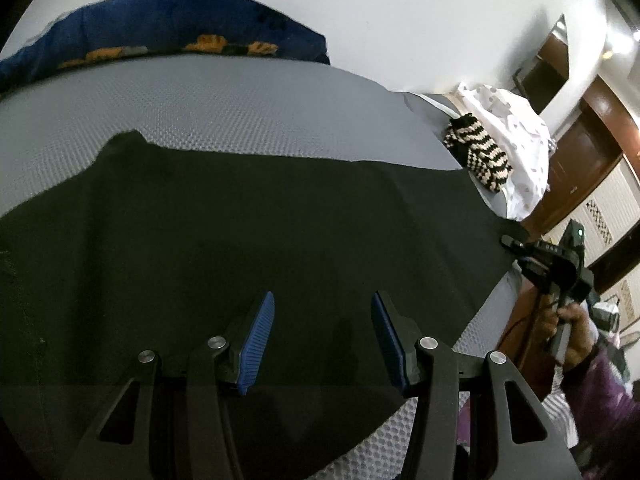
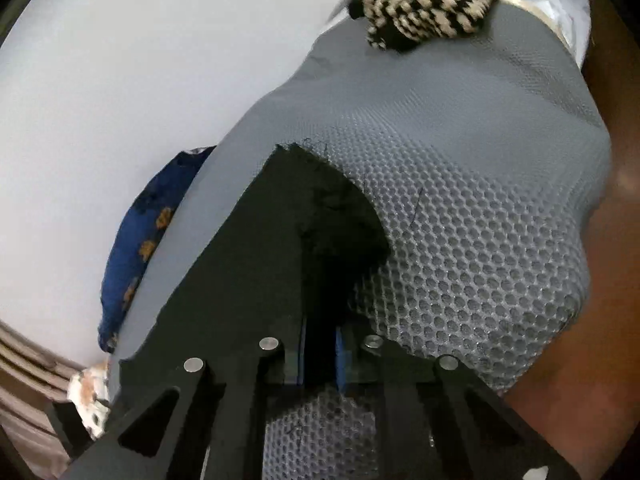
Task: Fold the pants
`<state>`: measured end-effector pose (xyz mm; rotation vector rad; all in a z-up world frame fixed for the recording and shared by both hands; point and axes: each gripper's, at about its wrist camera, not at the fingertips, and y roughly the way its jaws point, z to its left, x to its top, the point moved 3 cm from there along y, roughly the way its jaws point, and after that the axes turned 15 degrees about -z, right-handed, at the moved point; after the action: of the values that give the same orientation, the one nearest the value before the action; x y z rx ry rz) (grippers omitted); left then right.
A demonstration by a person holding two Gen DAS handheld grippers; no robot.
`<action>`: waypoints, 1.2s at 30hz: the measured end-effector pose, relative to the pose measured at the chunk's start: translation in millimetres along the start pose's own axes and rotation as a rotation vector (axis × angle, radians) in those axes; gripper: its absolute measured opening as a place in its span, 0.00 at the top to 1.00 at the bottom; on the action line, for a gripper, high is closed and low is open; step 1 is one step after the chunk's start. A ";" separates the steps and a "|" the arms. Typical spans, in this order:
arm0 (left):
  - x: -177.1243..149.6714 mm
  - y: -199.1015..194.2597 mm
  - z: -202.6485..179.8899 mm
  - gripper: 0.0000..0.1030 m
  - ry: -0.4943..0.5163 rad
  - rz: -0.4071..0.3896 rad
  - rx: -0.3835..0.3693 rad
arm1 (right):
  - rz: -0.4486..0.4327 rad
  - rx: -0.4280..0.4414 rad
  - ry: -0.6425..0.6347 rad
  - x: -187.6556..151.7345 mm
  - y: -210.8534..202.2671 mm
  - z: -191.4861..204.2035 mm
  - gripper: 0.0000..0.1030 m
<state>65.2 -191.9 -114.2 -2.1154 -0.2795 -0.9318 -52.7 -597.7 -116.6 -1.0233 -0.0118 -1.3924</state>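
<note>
I have the black pants (image 1: 260,220) spread flat across the grey honeycomb-textured surface (image 1: 240,120), covering most of what my left wrist camera sees. My left tool (image 1: 322,320) hangs over the cloth with its blue pads (image 1: 256,340) standing well apart, half wide, and nothing is caught between them. Off at the right edge of that view I see my right tool (image 1: 516,245) at the far end of the pants, a hand (image 1: 568,320) in a purple sleeve (image 1: 608,392) gripping its handle. From the right wrist camera, my right tool (image 2: 320,354) is drawn narrow, its blue pads (image 2: 341,356) nearly together with a fold of the dark cloth running up between them; I judge it pinched on the pants (image 2: 248,260) edge, where the fabric bunches up into a peak. A black-and-cream striped knit piece (image 2: 432,0) lies at the far end of the grey surface (image 2: 480,220), next to white patterned cloth (image 1: 516,132). A blue cushion with orange print (image 1: 168,32) sits behind the surface against the white wall (image 1: 400,8).
</note>
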 end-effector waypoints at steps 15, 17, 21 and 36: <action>8.8 -80.0 53.5 0.45 -0.073 -0.110 0.078 | 0.063 0.306 -0.162 -21.5 -25.3 177.6 0.93; 8.5 -88.4 61.4 0.45 -0.076 -0.119 0.093 | 0.130 0.375 -0.202 -50.9 -20.5 216.1 0.93; 5.4 -104.1 76.5 0.45 -0.097 -0.137 0.104 | 0.264 0.453 -0.258 -116.0 -5.8 266.9 0.93; -8.9 -131.0 117.5 0.41 -0.184 -0.161 0.126 | 0.453 0.383 -0.514 -272.0 26.0 303.0 0.93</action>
<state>58.6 -17.1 -93.6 -2.0865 -0.5941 -0.7883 65.5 -207.5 -103.5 -0.9576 -0.3891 -0.6581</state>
